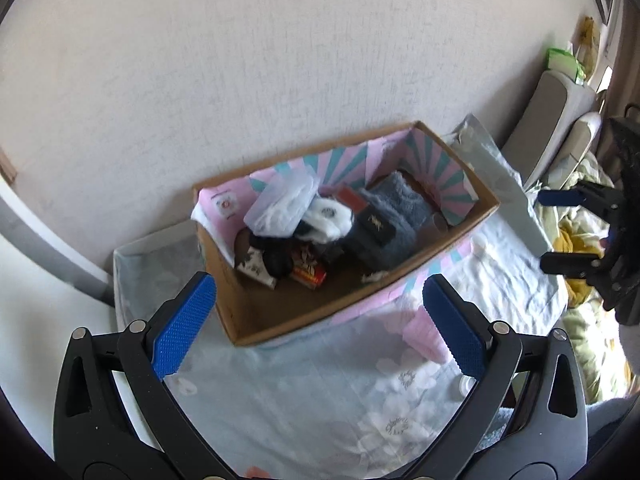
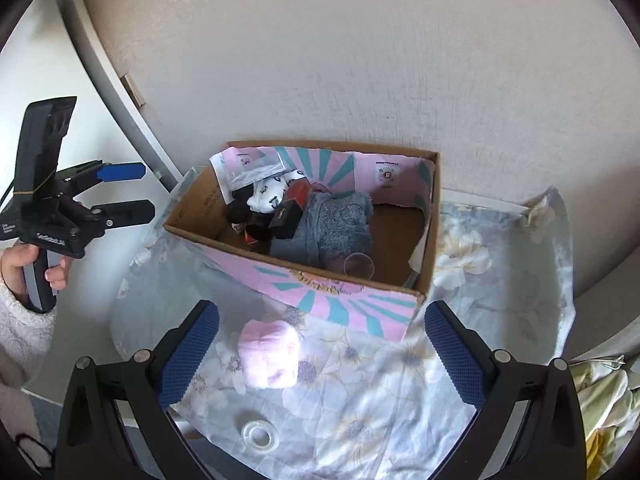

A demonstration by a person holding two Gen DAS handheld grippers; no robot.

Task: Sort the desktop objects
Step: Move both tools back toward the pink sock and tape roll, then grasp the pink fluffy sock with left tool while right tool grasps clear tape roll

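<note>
**A:** Fingers (image 1: 184, 328) first: spread wide on the left gripper (image 1: 320, 284), clamped on nothing.

**B:** Same on the right gripper (image 2: 322, 312). Parted, empty, hanging above the flowered cloth (image 2: 400, 400).

**A:** Ahead of the left fingers, framed between their tips: the cardboard box (image 1: 240, 312). Crowded at its far end with a clear plastic case (image 1: 280, 204), white socks (image 1: 332, 220), a small black box (image 1: 376, 226) and a grey fluffy cloth (image 1: 396, 204).

**B:** Piled there as the sorted lot, most likely. Left out on the cloth: a pink roll (image 2: 270, 354), lying between the right fingers, nearer the left-hand one, just short of the box's near wall. Closer in than the roll, a clear tape ring (image 2: 258, 436), low between the finger bases.

**A:** Reason for the wide spread on the right?

**B:** Seemingly readiness for a pick. Open enough to straddle the pink roll, and lined up roughly behind it.

**A:** And the left held back, well off to the outside of the right's left-hand finger in the right wrist view, gripped by a hand (image 2: 24, 264) in a fluffy sleeve.

**B:** Probably kept clear to leave the path to the box open. Tape ring flat and thin, so likely harder to pinch than the soft roll.
</note>
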